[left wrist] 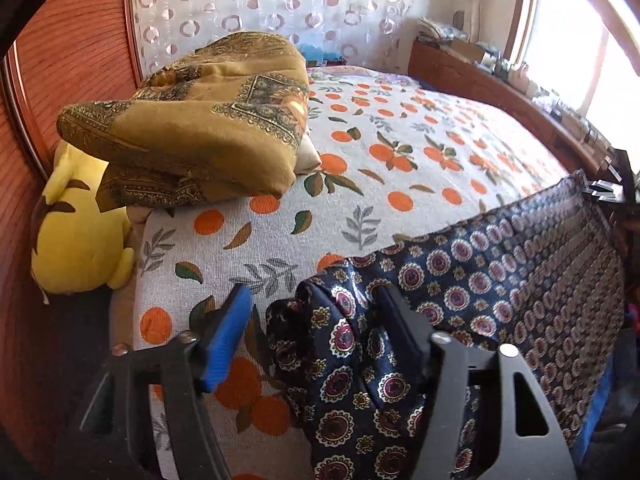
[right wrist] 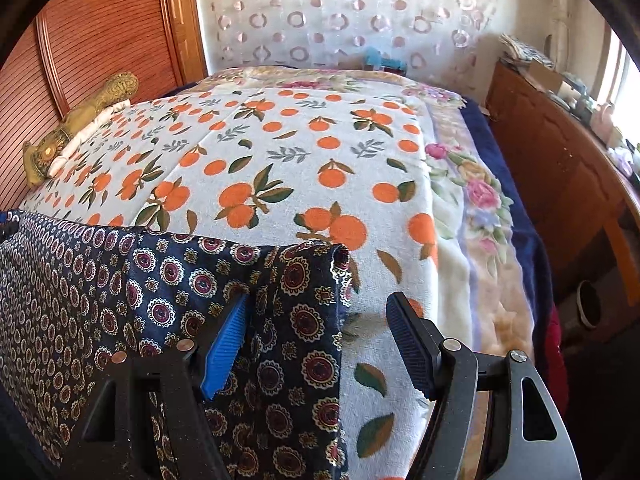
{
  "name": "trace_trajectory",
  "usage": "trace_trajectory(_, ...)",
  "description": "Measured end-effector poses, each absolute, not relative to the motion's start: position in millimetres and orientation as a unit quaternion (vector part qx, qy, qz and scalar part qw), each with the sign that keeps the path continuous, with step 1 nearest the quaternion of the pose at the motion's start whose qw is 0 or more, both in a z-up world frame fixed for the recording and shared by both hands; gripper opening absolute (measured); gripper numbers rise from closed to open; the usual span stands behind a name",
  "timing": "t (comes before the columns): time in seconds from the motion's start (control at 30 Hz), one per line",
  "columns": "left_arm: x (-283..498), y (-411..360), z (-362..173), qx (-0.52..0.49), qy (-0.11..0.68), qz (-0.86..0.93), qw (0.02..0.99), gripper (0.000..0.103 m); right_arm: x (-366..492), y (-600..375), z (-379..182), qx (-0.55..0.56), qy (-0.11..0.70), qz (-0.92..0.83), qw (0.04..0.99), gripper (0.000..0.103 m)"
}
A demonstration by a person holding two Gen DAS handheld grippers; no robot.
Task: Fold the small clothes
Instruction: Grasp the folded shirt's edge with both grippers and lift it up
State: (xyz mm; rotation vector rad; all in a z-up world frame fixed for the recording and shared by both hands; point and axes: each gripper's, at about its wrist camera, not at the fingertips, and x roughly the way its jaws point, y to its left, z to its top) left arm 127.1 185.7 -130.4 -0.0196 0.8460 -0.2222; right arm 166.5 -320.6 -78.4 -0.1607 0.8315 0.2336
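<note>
A navy garment with round medallion print (left wrist: 500, 264) lies along the near edge of the bed and hangs over it. My left gripper (left wrist: 312, 320) is open, its jaws astride the garment's bunched left corner (left wrist: 320, 320). In the right wrist view the same garment (right wrist: 120, 280) fills the lower left. My right gripper (right wrist: 320, 328) is open around its right edge (right wrist: 312, 300), the blue finger (right wrist: 226, 348) against the cloth and the black finger (right wrist: 408, 340) apart from it.
The bed carries a white spread with oranges (left wrist: 400, 160). A folded mustard blanket (left wrist: 200, 120) and a yellow plush toy (left wrist: 80, 232) sit at the left by the wooden headboard (left wrist: 72, 48). A wooden shelf (right wrist: 560, 140) with clutter runs along the right.
</note>
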Motion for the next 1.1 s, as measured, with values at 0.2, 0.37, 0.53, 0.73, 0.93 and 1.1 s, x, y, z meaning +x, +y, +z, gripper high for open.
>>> trace_trajectory(0.2,122.3,183.5,-130.0,-0.012,0.403,-0.129,0.906,0.040,161.7,-319.9,-79.9,-0.073,0.393,0.130,0.907,0.059)
trace_trajectory(0.37,119.5,181.0,-128.1,-0.028,0.405,-0.153,0.901,0.015,150.3,-312.3,-79.1,-0.066,0.393,0.171,0.901,0.009)
trace_trajectory(0.53,99.1,175.6,-110.0,-0.028,0.371,-0.154,0.915,0.010,125.2,-304.4,-77.5,-0.072,0.372,0.180,0.908,0.005)
trace_trajectory(0.73,59.4,169.8,-52.6,-0.018,0.296,-0.169,0.940,0.009,70.7,-310.6,-37.9,-0.066,0.295,0.162,0.939,0.005)
trace_trajectory(0.93,35.8,162.6,12.7,-0.010,0.215,-0.166,0.962,0.009,28.4,-308.2,23.0,-0.089,0.227,0.146,0.959,0.004)
trace_trajectory(1.1,45.0,163.0,70.2,0.005,0.164,-0.163,0.973,0.009,0.1,-299.9,86.6,-0.128,0.163,0.140,0.968,0.004)
